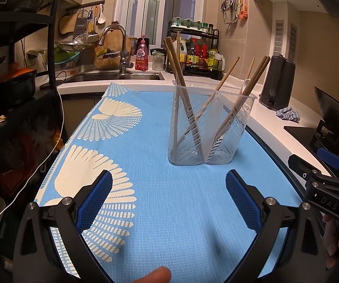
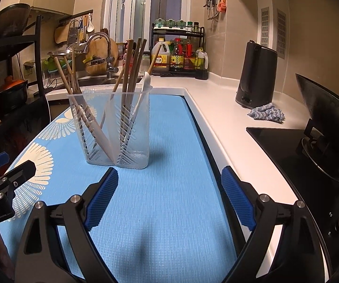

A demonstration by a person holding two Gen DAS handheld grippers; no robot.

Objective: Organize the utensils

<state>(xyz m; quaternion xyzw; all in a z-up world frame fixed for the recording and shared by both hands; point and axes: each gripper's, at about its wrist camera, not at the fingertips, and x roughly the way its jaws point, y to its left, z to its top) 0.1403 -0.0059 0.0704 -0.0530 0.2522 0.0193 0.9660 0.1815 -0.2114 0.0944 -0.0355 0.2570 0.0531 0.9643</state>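
Two compartments split the clear plastic utensil holder (image 1: 210, 127), which stands upright on the blue mat (image 1: 160, 188), past both grippers and toward the far half of the mat. The wooden chopsticks (image 1: 181, 85) in it stand on end, long axes steep, handles up and fanning apart: those in the left compartment lean left, those in the right compartment lean right toward the kettle (image 1: 279, 82). A white spoon (image 2: 145, 82) rests in the right compartment, its handle tilted like the sticks beside it.

The left gripper (image 1: 169, 195) hangs over the near part of the mat, pointing forward and somewhat downward, its blue pads (image 1: 96, 198) spread wide with only mat between them. The right gripper (image 2: 169, 193) sits just to its right, aimed the same way, jaws equally wide and empty, the holder just beyond its left finger. A fingertip (image 1: 156, 276) shows at the near edge below the left gripper.
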